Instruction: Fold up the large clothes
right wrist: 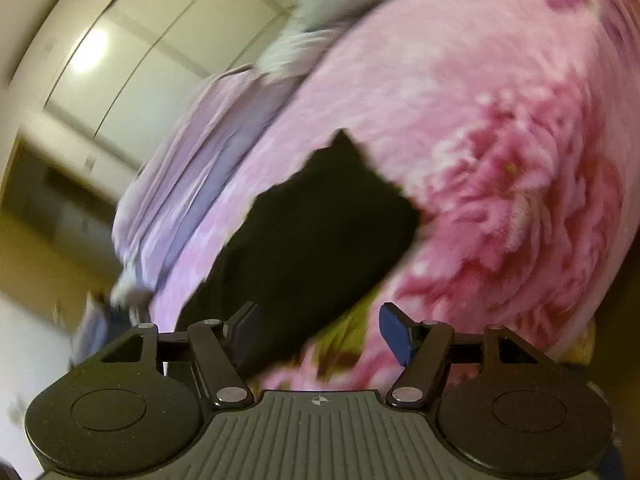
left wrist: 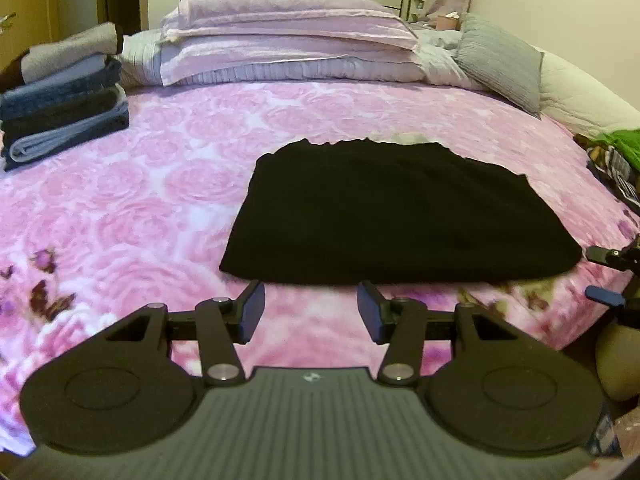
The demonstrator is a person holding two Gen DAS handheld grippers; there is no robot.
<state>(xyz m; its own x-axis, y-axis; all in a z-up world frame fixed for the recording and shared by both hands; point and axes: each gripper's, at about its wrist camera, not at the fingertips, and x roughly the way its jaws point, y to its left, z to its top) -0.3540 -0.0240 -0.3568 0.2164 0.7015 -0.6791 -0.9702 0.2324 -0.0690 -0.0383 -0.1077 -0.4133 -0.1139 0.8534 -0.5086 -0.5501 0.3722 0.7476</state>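
**Black garment folded on bed, both grippers empty**

No containers in sight. I see the folded black fabric garment [left wrist: 396, 216] lying flat on the pink rose-print bedspread [left wrist: 160, 184], just past my left gripper [left wrist: 311, 312] at 12 o'clock. Stack of folded blue and grey towels [left wrist: 64, 100] at 10 o'clock, lilac pillows [left wrist: 288, 36] at 12. Green cloth [left wrist: 624, 148] at 3 o'clock is cut off by the frame edge. Right wrist view is tilted and motion-blurred; garment edge hard to trace there. Left jaws part-way apart, touching nothing. Right gripper [right wrist: 320, 332] jaws wide apart, nothing clamped.
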